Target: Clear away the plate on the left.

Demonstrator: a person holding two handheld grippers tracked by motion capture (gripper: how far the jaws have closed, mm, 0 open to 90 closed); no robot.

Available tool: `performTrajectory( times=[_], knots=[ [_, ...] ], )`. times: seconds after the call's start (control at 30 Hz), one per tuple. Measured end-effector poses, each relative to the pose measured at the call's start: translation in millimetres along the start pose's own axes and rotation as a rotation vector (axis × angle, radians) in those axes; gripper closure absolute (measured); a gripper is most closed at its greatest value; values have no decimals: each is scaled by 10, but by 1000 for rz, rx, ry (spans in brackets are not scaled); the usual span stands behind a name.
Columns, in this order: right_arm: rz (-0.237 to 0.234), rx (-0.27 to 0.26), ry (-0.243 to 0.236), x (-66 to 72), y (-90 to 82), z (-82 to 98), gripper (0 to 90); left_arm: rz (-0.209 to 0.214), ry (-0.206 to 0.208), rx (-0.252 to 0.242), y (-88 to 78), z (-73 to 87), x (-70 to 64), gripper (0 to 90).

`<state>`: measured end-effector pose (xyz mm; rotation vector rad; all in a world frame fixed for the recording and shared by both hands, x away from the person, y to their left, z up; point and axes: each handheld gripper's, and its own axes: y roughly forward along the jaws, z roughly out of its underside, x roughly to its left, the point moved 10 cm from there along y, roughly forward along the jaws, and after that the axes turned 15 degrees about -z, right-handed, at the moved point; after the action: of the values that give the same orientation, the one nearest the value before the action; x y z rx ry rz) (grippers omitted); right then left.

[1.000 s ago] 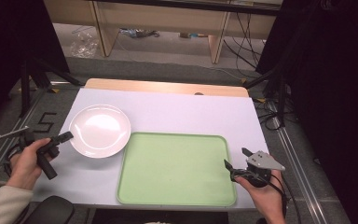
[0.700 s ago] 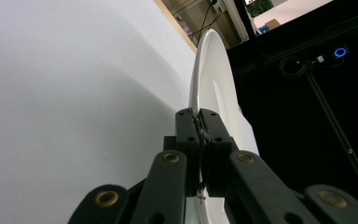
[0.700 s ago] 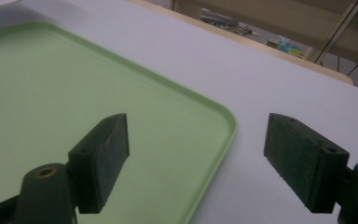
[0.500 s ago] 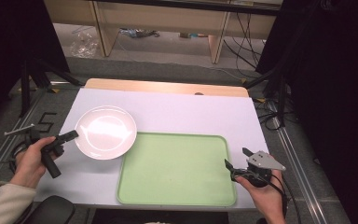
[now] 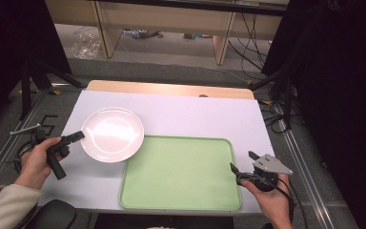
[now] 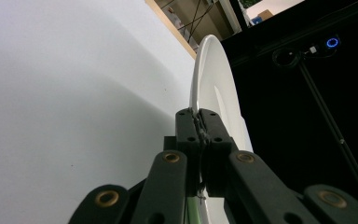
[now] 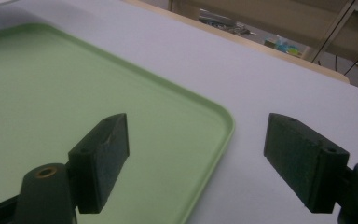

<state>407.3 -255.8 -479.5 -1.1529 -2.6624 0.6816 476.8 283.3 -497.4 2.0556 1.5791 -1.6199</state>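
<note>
One tabletop (image 5: 200, 112), white cover, smooth. Green tray (image 5: 181, 174) at near centre, flat, rigid. White plate (image 5: 112, 134) left of tray, near edge overlapping tray corner; likely stiff, glazed, slippery, breakable, so rim is best hold. Left gripper (image 6: 199, 122) jaws pinching plate rim. Right gripper (image 7: 196, 161) jaws spread, nothing between them, over tray's right edge.

White sheet (image 5: 190, 114) covers the tabletop; bare wood strip (image 5: 171, 89) shows along its far edge. Green tray (image 5: 181, 174) lies flat on the sheet at the near side, rounded corners, raised rim, nothing in it. Grey floor beyond the table: crumpled clear plastic (image 5: 86, 45), small litter (image 5: 143, 34), and the legs of a pale wooden frame (image 5: 221, 47). Black cables (image 5: 252, 33) hang at the right. Metal rails (image 5: 305, 157) run along both table sides.
</note>
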Motion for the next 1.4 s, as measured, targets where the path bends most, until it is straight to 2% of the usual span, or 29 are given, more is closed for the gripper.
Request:
performTrajectory(
  times=[0.63, 1.17, 1.23, 1.33, 1.4],
  knots=[
    [-7, 3, 17, 15, -4, 8, 229, 7, 2, 13, 73, 21, -60, 873],
    [-7, 5, 16, 13, -7, 11, 230, 16, 8, 18, 116, 29, -107, 873],
    [1, -1, 1, -4, -9, 2, 229, 16, 5, 18, 125, 29, -115, 872],
    [-5, 3, 14, 10, -10, 10, 229, 16, 2, 21, 135, 31, -121, 872],
    [3, -2, -1, -8, -13, 2, 229, 22, 3, 19, 143, 30, -132, 872]
  ],
)
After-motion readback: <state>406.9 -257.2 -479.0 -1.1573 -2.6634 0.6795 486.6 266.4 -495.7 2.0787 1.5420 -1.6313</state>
